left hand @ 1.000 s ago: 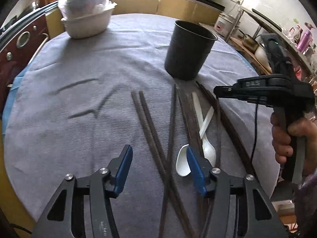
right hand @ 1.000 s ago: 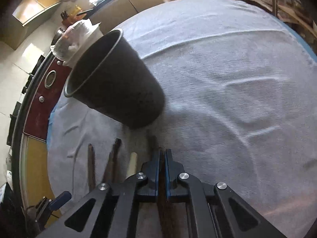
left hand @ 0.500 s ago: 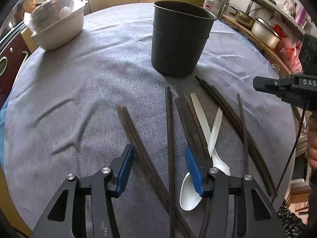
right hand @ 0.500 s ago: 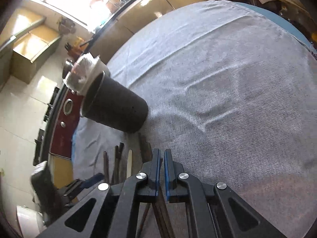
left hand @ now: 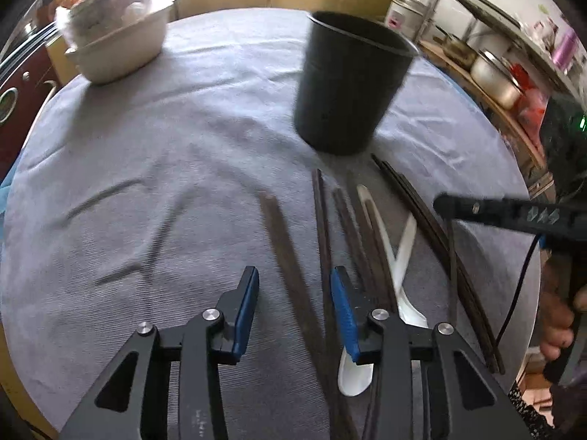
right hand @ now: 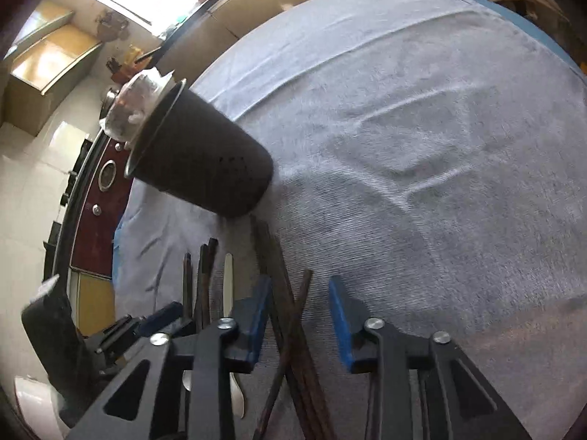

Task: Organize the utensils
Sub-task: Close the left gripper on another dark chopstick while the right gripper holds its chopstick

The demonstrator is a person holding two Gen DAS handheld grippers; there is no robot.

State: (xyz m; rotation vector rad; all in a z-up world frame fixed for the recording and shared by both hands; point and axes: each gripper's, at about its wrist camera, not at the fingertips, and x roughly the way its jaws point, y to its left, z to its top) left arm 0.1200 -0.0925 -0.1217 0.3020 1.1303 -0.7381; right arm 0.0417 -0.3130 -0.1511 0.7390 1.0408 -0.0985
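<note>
Several dark wooden chopsticks [left hand: 323,227] and two white plastic spoons [left hand: 401,253] lie on the grey cloth in front of an upright black cup [left hand: 348,84]. My left gripper [left hand: 293,293] hovers low over the chopsticks. Its jaws are closing with two chopsticks between the blue pads, and the pads do not press on them. My right gripper [right hand: 299,304] is over the right-hand bundle of chopsticks [right hand: 290,315]. Its jaws are opening, and the sticks lie loose on the cloth between them. In the left wrist view the right gripper [left hand: 444,207] comes in from the right. The cup [right hand: 205,161] stands just beyond.
The round table under the grey cloth [left hand: 146,146] also bears a white bowl [left hand: 117,47] with wrapped things at the far left. A hand [left hand: 557,322] holds the right gripper's handle near the table's right edge. Kitchen cabinets and pots stand behind.
The left jaws have narrowed and shifted left, so that chopsticks now lie between them. The right jaws, shut before, have parted above the chopsticks. The cup looks closer in the left wrist view.
</note>
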